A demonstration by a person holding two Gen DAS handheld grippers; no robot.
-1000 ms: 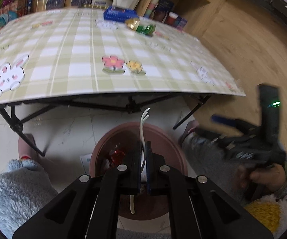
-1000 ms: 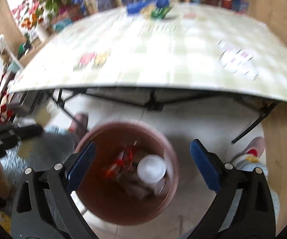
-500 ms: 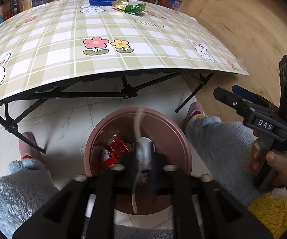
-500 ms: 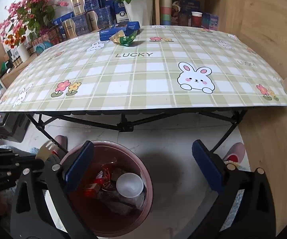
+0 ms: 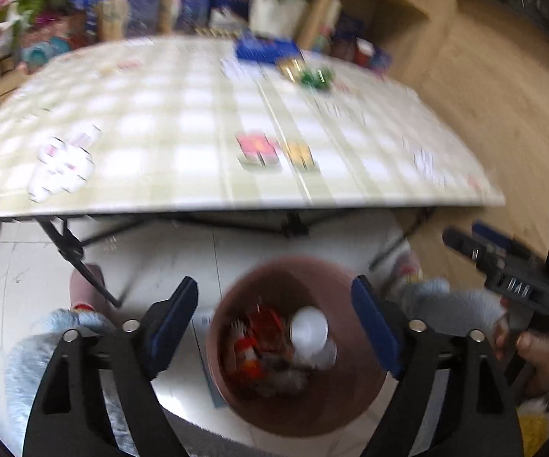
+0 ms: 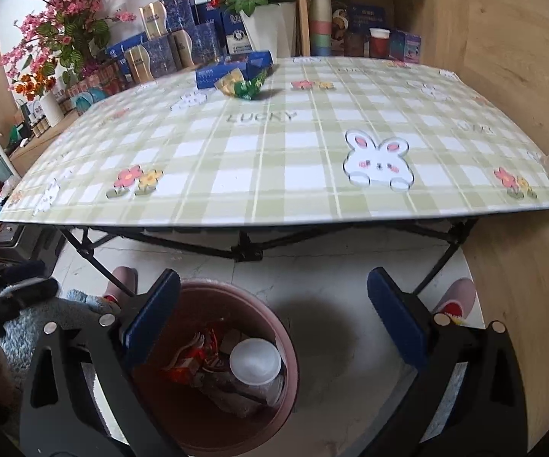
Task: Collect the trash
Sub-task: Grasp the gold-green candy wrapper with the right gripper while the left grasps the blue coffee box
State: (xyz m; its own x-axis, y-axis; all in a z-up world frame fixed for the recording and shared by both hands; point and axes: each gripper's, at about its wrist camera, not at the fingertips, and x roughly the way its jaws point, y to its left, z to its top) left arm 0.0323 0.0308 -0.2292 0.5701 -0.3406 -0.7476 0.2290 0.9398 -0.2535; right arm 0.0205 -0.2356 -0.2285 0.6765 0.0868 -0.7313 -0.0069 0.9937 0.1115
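Observation:
A brown round bin (image 5: 305, 407) (image 6: 278, 327) stands on the floor in front of the table, with red wrappers (image 5: 253, 337) (image 6: 194, 361) and a white cup (image 5: 309, 329) (image 6: 254, 361) inside. My left gripper (image 5: 274, 318) hangs over the bin; its jaws are opening and nothing is between them. My right gripper (image 6: 274, 321) is open and empty just right of the bin. A green and gold wrapper (image 6: 244, 84) (image 5: 308, 73) lies at the far side of the checked table (image 6: 274, 175), beside a blue box (image 6: 232, 68).
The person's blue fluffy sleeves (image 5: 46, 346) and slippers (image 6: 455, 299) flank the bin. Black folding table legs (image 6: 244, 253) cross behind it. Boxes, flower pots (image 6: 268, 28) and a wooden shelf stand behind the table. In the left wrist view the right gripper's body (image 5: 518, 285) is at the right.
My left gripper went from shut on a thin white strip to wide open; the strip is gone from its jaws. The left view is now blurred. The right gripper stayed open and shifted slightly.

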